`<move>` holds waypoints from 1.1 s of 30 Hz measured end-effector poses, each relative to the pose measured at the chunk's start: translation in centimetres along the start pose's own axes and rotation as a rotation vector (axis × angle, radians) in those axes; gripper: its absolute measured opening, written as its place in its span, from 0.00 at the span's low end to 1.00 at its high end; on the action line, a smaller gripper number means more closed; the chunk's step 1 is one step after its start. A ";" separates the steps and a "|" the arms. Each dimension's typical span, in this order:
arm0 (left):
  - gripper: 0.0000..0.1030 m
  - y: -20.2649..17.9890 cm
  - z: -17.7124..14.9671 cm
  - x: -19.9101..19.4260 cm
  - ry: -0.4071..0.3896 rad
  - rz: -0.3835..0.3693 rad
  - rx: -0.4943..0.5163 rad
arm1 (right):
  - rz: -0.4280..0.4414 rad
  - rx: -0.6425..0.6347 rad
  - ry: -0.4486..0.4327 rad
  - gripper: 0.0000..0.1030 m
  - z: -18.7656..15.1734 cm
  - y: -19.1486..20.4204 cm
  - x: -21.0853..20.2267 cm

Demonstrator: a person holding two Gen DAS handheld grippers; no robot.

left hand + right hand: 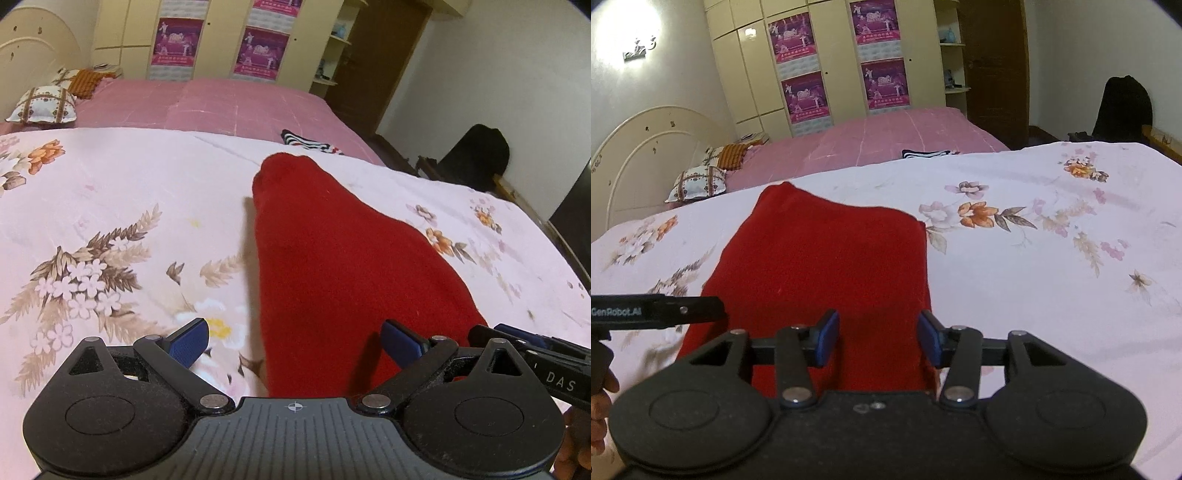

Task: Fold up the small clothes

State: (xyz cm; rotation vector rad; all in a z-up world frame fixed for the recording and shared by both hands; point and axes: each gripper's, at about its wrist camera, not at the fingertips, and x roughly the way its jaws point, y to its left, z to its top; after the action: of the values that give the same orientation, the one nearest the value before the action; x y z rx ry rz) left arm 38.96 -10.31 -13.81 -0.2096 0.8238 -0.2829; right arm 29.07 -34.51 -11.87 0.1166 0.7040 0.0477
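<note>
Right now one red garment [827, 266] lies flat on the flowered sheet [1052, 258], folded into a tapering shape whose narrow end points toward the far edge of the bed. Beyond that far edge a second piece of clothing, striped dark and white [310, 142], sits where the flowered sheet meets the pink bedspread [229, 103].

Two grippers hover over the near end of the red garment. The left gripper [295, 341] has its blue fingers [188, 341] spread wide, one over the sheet and one over the red cloth, gripping nothing. The right gripper [877, 341] has its jaws partly apart with red cloth showing between them, and the pads do not press on it. In the left wrist view the right gripper's side carries the letters "DAS"; in the right wrist view the left gripper's arm reads "GenRobot.AI". A bit of a hand shows at the edge of each view.

Farther off, two patterned pillows [44, 105] and one orange striped cushion [86, 81] lie by the cream headboard [646, 155]. On the cream wardrobe [834, 62] hang four purple posters [886, 86]; their writing is too small to read. A dark bag [476, 155] sits by the right wall
</note>
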 end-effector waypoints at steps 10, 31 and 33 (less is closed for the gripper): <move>0.96 -0.3 0.9 2.0 0.025 -0.053 -0.011 | 0.035 0.046 0.013 0.63 1.5 -1.0 2.3; 0.72 0.8 0.8 6.1 0.098 -0.231 -0.128 | 0.299 0.345 0.171 0.46 1.0 -6.0 7.6; 0.70 1.1 0.9 6.0 0.097 -0.240 -0.133 | 0.304 0.329 0.164 0.42 1.0 -5.9 7.3</move>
State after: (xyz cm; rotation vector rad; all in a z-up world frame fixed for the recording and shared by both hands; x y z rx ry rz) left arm 43.66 -11.19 -17.66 -0.4234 0.9152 -0.4667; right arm 35.33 -39.89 -16.51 0.5397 0.8491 0.2344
